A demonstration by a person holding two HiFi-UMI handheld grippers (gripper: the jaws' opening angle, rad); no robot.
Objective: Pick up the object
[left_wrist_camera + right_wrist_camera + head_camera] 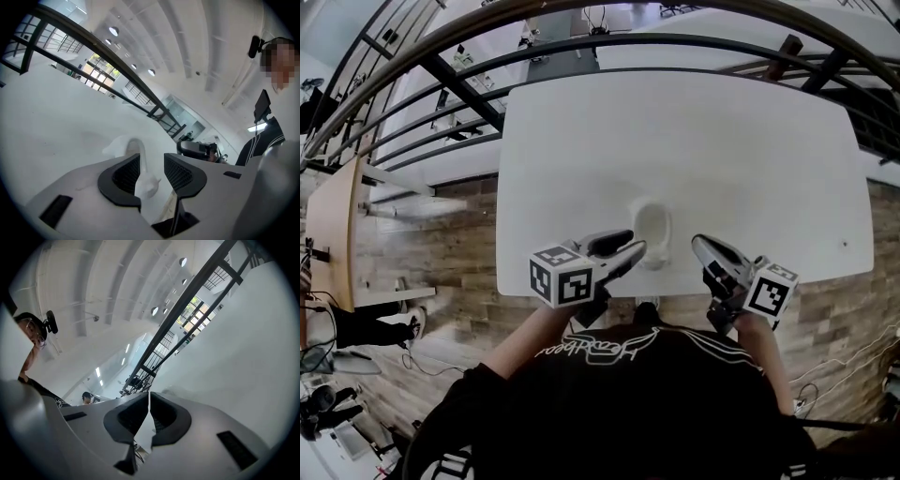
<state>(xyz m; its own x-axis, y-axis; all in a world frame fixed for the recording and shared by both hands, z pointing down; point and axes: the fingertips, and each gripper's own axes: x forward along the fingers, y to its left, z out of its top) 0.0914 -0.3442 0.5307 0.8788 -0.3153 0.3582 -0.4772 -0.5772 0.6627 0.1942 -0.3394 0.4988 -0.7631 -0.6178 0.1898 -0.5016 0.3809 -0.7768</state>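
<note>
A small white curved object (pixel 652 230) lies on the white table (pixel 694 141), close to its near edge. My left gripper (pixel 633 246) reaches to it from the left. In the left gripper view the white object (pixel 142 178) sits between the dark ribbed pads (pixel 123 174). It lies against the left pad, with a gap to the right one, so the left gripper (pixel 152 161) is open around it. My right gripper (pixel 701 246) hovers just right of the object and holds nothing. In the right gripper view, the right gripper (pixel 149 398) has its tips together, shut.
Black railings (pixel 487 70) run behind and to the left of the table. A wooden desk (pixel 333 220) stands at the far left on the plank floor (pixel 441 262). The table's near edge (pixel 675 286) is right under both grippers, against the person's black top.
</note>
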